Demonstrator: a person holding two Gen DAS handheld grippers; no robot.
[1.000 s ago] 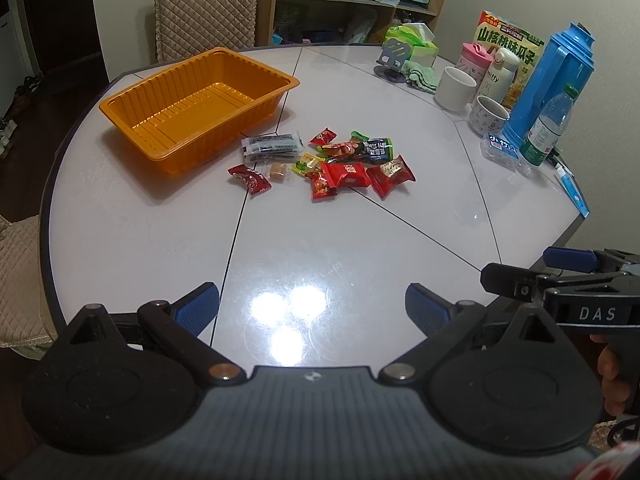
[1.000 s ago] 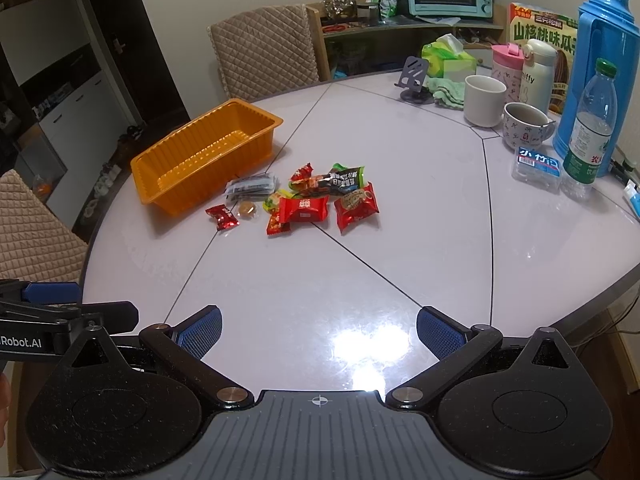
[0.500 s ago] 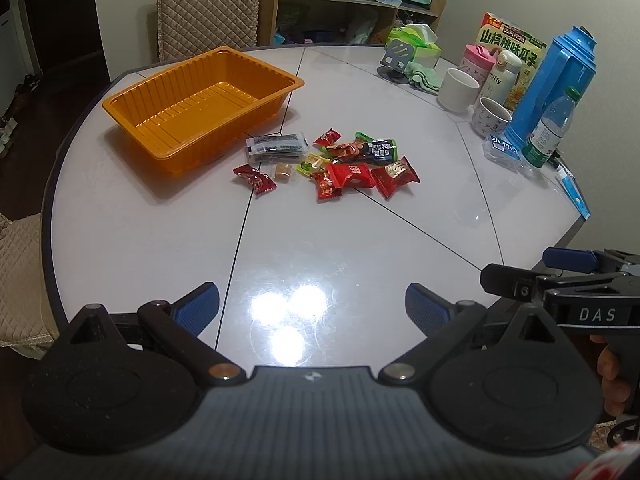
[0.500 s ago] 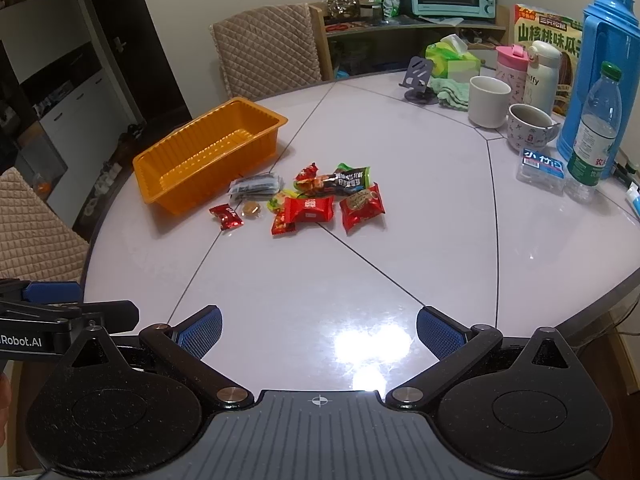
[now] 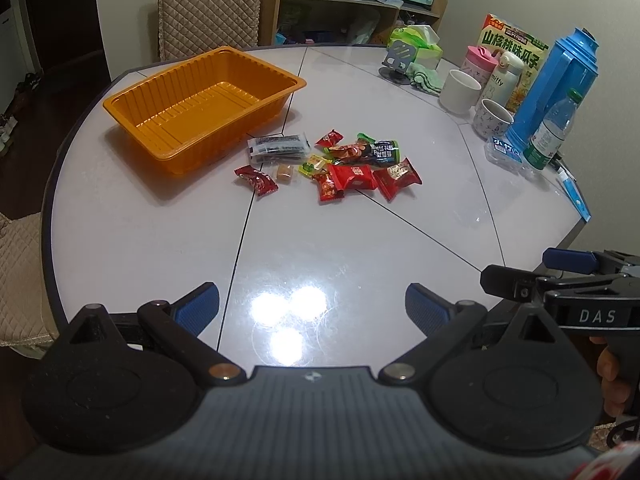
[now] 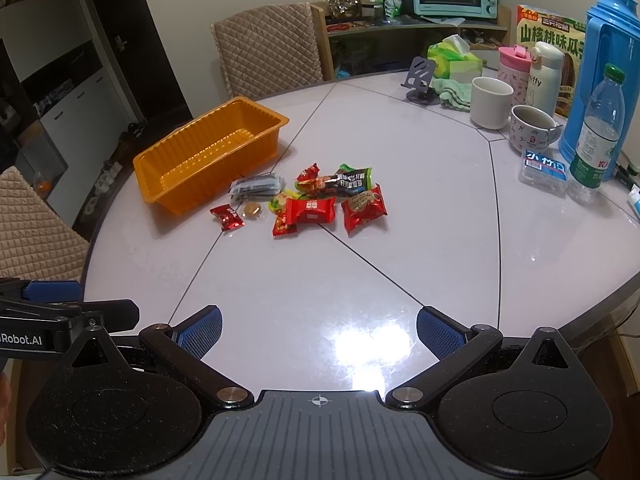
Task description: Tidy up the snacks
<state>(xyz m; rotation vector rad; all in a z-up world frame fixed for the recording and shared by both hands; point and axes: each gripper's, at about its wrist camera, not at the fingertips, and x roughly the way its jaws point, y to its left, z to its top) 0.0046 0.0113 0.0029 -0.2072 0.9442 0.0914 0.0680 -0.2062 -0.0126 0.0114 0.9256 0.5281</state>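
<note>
An empty orange tray point(image 5: 168, 148) point(image 6: 192, 184) sits at the far left of the white round table. To its right lies a pile of several wrapped snacks point(image 5: 352, 164) point(image 6: 320, 200), mostly red packets, with a dark packet point(image 5: 278, 147) nearest the tray and a red candy point(image 5: 256, 179) point(image 6: 226, 217) apart at the left. My left gripper point(image 5: 312, 304) is open over the near table edge, well short of the snacks. My right gripper point(image 6: 319, 328) is open too, with nothing between its fingers.
At the back right stand a white mug point(image 6: 491, 102), a patterned cup point(image 6: 532, 128), a blue thermos point(image 6: 604, 80), a water bottle point(image 6: 598, 136), a tissue pack point(image 6: 454, 58) and a snack box point(image 5: 514, 46). A quilted chair point(image 5: 210, 4) stands behind the tray.
Both views have crept slightly forward and tilted down, so the tray and snacks sit a little lower in frame. Both grippers stay open.
</note>
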